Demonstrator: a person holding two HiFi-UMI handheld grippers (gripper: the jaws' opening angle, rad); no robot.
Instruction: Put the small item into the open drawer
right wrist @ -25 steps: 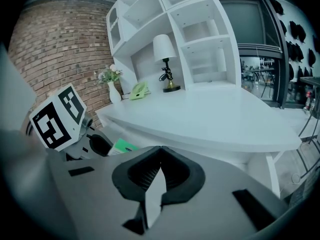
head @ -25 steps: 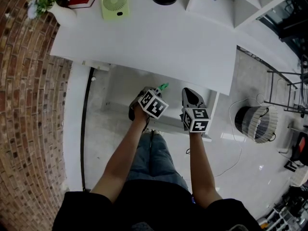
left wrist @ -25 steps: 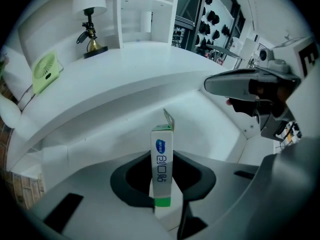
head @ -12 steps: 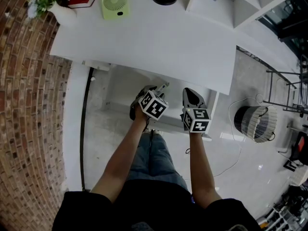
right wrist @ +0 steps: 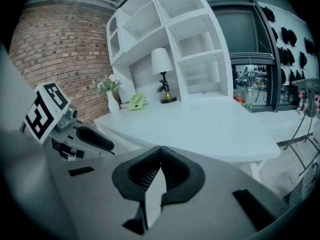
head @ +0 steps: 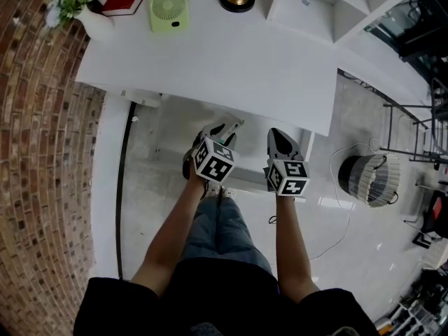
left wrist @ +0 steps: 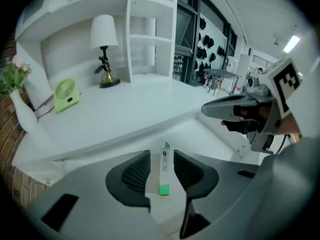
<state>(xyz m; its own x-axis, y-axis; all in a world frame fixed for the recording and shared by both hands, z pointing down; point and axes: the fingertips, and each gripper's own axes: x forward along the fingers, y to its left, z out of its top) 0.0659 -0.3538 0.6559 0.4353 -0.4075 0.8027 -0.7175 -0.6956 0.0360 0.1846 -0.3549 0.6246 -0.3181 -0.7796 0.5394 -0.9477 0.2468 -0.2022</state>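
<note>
- left gripper (head: 225, 127) is sitting slightly further toward 7 o'clock than a second ago, with its jaws closing.
- small green-and-white box (left wrist: 163, 174) is standing loose between its pads, over the open drawer (left wrist: 202, 136).
- right gripper (right wrist: 160, 156), at its 3 o'clock, is pressing its empty jaws together.

I get bright, even light over the white desk (head: 231, 54), which nearly washes out. Glare streaks the glossy floor (head: 378, 222), and soft shadow sits beneath the desk. Both gripper views bend hard and darken at the corners; a ceiling strip light (left wrist: 291, 43) flares.
</note>
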